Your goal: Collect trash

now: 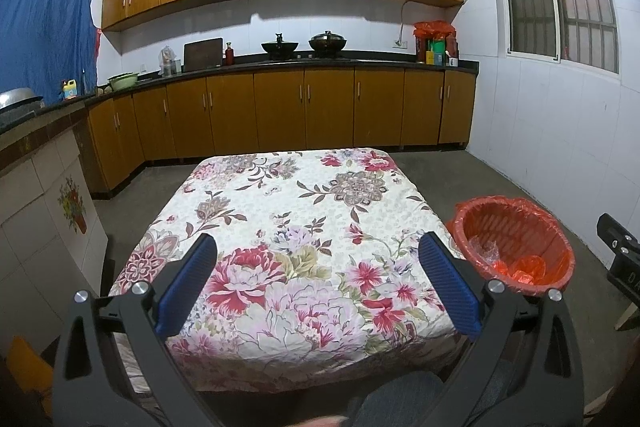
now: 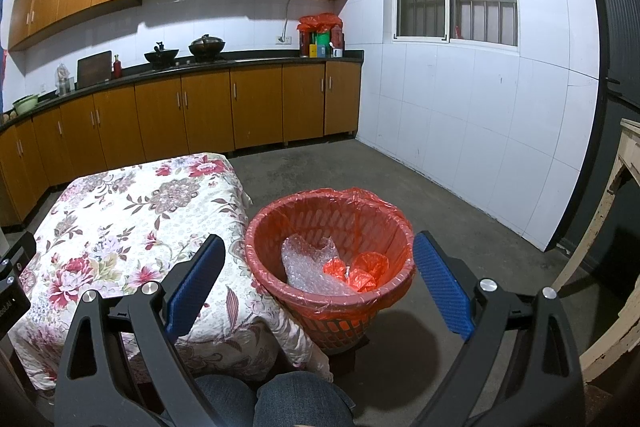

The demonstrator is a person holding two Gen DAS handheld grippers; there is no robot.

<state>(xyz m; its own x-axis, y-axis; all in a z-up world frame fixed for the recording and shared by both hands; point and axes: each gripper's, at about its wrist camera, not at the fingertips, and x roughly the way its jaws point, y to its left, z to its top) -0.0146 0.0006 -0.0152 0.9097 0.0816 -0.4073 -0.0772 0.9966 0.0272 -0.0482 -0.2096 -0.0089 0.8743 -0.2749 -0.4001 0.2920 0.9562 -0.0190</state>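
A red waste basket (image 2: 332,283) lined with a red plastic bag stands on the floor at the right side of the table; it also shows in the left wrist view (image 1: 514,247). Inside lie a piece of clear bubble wrap (image 2: 308,263) and crumpled red plastic (image 2: 360,269). My right gripper (image 2: 320,247) is open and empty, held above the basket's near side. My left gripper (image 1: 318,245) is open and empty above the table with the floral cloth (image 1: 296,211). No loose trash shows on the cloth.
Wooden kitchen cabinets and a countertop (image 1: 280,63) with pots run along the back wall. Grey concrete floor (image 2: 440,187) lies right of the basket. A worn pale wooden frame (image 2: 616,227) stands at the far right. My knees (image 2: 276,403) are at the bottom.
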